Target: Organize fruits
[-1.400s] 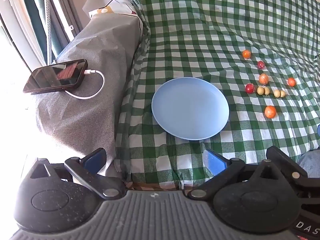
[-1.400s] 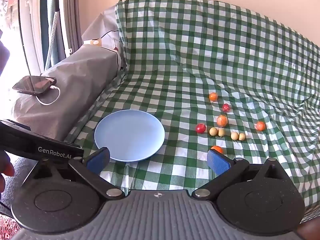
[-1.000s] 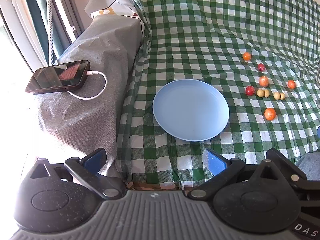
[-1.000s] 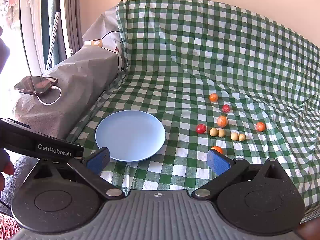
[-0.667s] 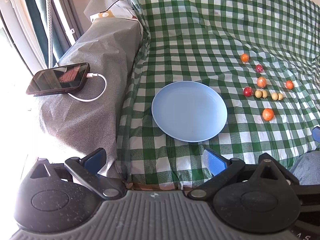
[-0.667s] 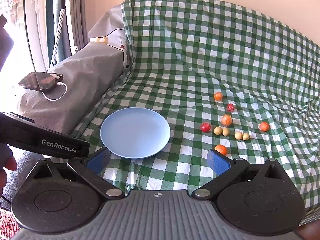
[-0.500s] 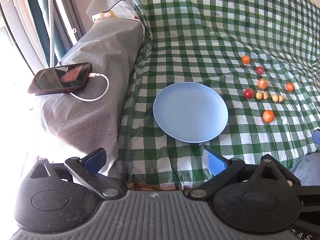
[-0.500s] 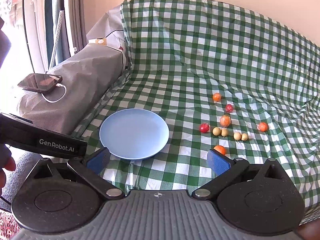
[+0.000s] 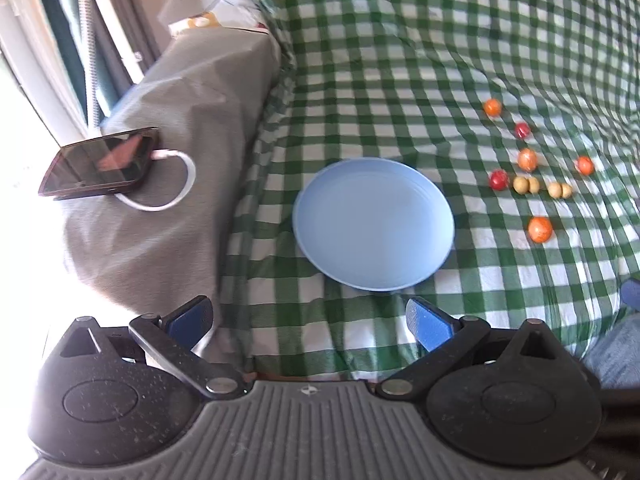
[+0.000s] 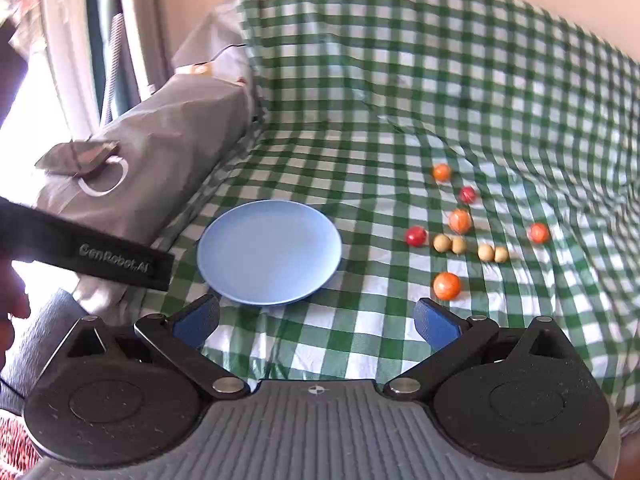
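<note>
A green-checked cloth [image 10: 400, 80] drapes the seat and backrest. On it sits an empty blue plate [image 10: 269, 251], and just right of that a scatter of small fruits [image 10: 460, 236]: orange, red and tan, none on the plate. Both the left gripper [image 9: 310, 322] and right gripper [image 10: 316, 322] hover wide open, holding nothing. A phone [image 9: 100, 164] lies on the grey-covered armrest [image 9: 180, 120].

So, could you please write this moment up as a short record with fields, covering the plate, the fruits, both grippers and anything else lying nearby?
surface: green checked cloth
plate: blue plate, nothing on it
fruits: ten small ones, all on the cloth to the right of the plate; nearest is an orange fruit
tan fruits: four, in two touching pairs
left gripper: open, holds nothing
right gripper: open, holds nothing
aside: phone with white cable on grey cover
</note>
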